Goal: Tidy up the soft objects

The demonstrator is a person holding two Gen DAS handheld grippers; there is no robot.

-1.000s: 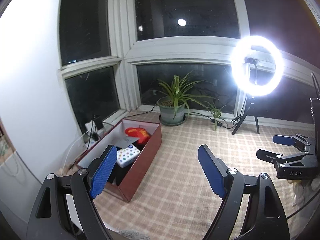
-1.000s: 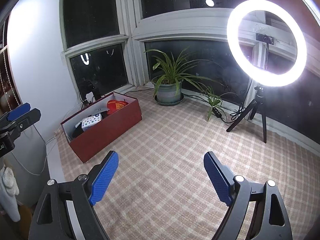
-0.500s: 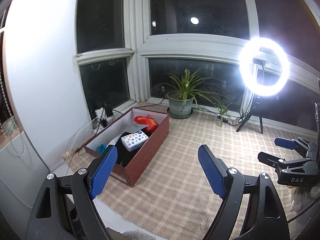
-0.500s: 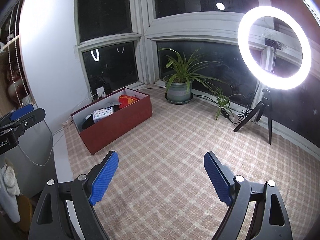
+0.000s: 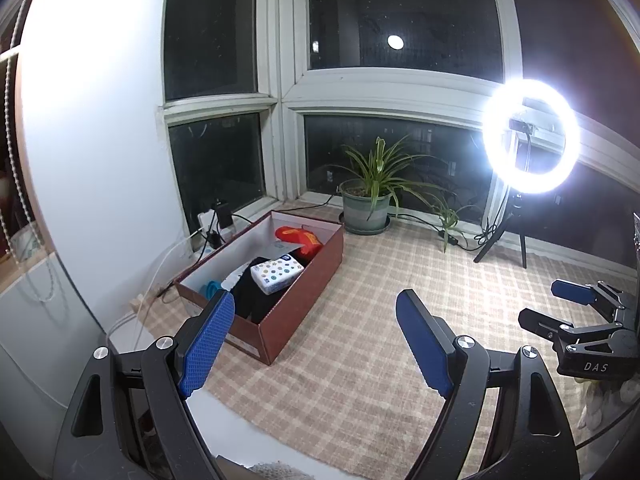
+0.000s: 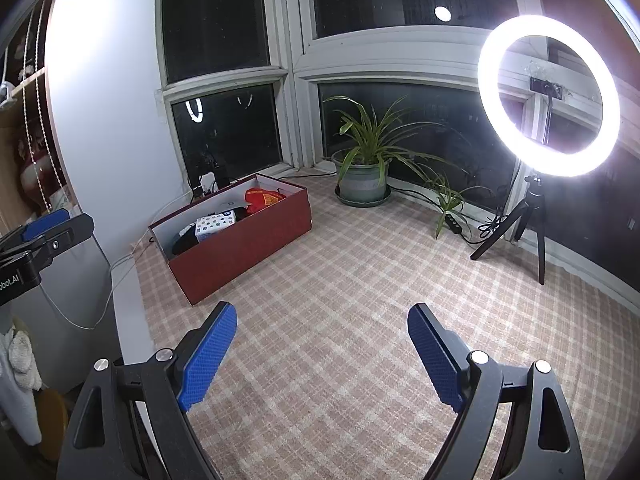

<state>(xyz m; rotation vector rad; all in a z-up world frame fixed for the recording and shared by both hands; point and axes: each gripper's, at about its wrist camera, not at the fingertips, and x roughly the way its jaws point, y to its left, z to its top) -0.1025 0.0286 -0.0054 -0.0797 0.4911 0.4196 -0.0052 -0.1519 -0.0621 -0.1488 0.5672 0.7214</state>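
Observation:
A dark red box (image 5: 298,322) with a white inside stands at the left of the checked mat; it also shows in the right wrist view (image 6: 240,246). In it lie a red and orange soft item (image 5: 300,237), a white dotted pack (image 5: 277,272), a black cloth (image 5: 256,298) and something teal (image 5: 210,289). My left gripper (image 5: 316,336) is open and empty, above the mat in front of the box. My right gripper (image 6: 320,350) is open and empty, further right over the mat. The right gripper also shows in the left wrist view (image 5: 576,316).
A potted plant (image 5: 368,200) stands by the window behind the box. A lit ring light on a tripod (image 5: 530,136) stands at the back right, with cables (image 5: 460,236) beside it. A power strip and wires (image 5: 216,224) lie behind the box. The mat's front-left edge (image 5: 224,400) meets a white surface.
Both grippers have pulled back and risen from the box, so the box looks smaller and more of the mat shows. Both stay open and empty.

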